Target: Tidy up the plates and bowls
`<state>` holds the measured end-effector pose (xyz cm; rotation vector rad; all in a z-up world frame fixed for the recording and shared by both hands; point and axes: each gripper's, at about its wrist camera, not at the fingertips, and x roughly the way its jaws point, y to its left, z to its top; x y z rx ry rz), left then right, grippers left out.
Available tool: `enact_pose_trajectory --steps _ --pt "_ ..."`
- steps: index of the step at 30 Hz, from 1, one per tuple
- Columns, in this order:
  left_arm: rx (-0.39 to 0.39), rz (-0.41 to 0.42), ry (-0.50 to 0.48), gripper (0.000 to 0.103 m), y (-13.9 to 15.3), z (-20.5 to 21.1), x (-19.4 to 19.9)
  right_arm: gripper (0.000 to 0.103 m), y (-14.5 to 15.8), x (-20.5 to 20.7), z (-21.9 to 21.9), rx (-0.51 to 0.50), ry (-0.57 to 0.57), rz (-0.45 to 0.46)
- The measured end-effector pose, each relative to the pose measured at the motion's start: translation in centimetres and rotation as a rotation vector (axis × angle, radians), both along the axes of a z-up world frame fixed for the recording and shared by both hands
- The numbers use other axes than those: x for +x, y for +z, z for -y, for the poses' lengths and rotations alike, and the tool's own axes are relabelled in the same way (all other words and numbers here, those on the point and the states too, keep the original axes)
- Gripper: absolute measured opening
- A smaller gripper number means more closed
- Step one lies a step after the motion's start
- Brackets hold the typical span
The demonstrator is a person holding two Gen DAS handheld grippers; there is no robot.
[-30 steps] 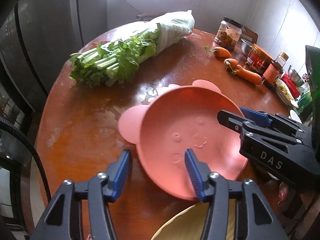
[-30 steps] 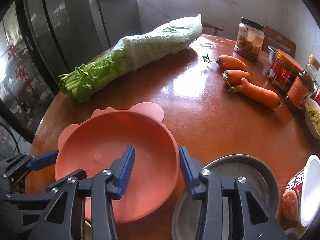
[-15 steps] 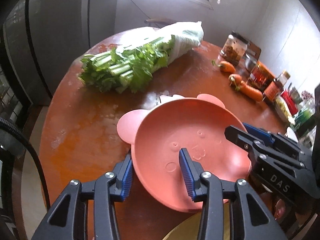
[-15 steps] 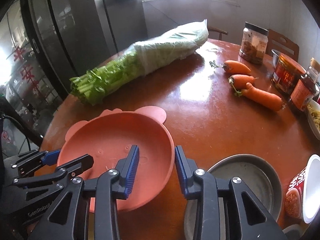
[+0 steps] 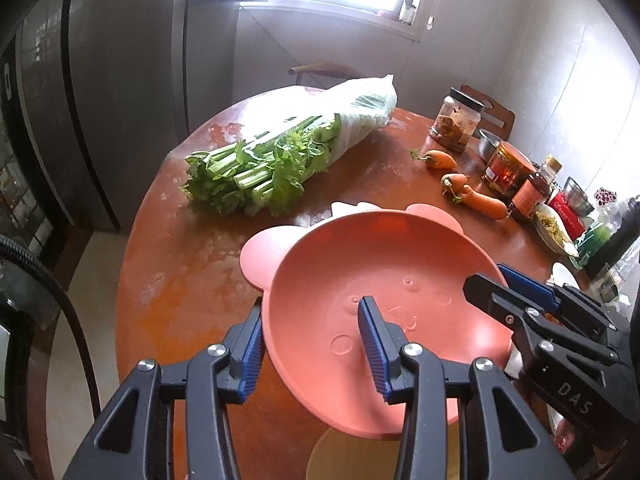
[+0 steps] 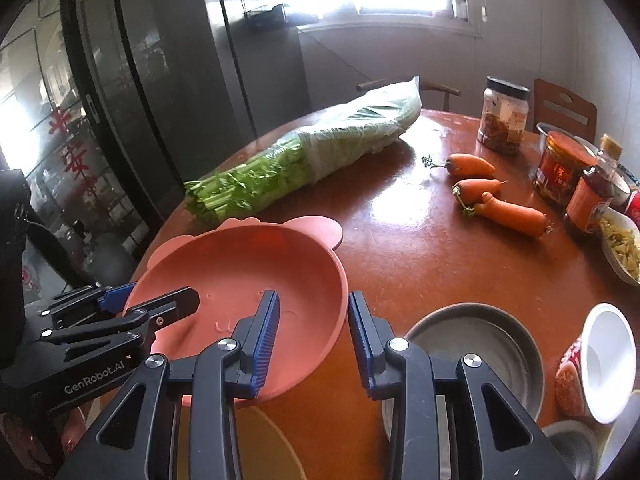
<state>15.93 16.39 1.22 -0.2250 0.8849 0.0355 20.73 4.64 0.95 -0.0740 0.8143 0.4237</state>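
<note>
The left hand-held gripper (image 5: pixel 310 344) clamps the near-left rim of the pink bowl (image 5: pixel 372 272), one finger inside and one outside. The right hand-held gripper (image 6: pixel 312 332) pinches the opposite rim just as narrowly, entering at the right edge of the left wrist view. The bowl fills the lower centre, tilted and seemingly lifted off the counter (image 5: pixel 180 264), eared side away. Directly beneath, at the bottom edge, lies a yellow plate (image 5: pixel 320 456); a grey metal plate (image 6: pixel 480 340) sits lower right.

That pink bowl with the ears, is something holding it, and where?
Yes. Both grippers clamp the pink bowl by its rim: the left gripper on one side, the right gripper on the opposite.
</note>
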Motion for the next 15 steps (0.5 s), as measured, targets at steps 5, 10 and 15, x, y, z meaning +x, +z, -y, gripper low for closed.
enact_pose_trajectory --steps 5,10,15 --pt "0.007 0.013 -0.006 0.044 0.5 0.6 -1.4 0.036 0.8 -1.9 0.6 0.005 0.0 0.025" --pt "0.018 0.035 -0.012 0.044 1.1 1.2 -2.9 0.036 1.5 -3.9 1.1 0.006 -0.002 0.054" --pt "0.023 0.05 -0.018 0.044 1.3 1.8 -4.3 0.036 1.7 -6.0 1.7 0.012 -0.003 0.072"
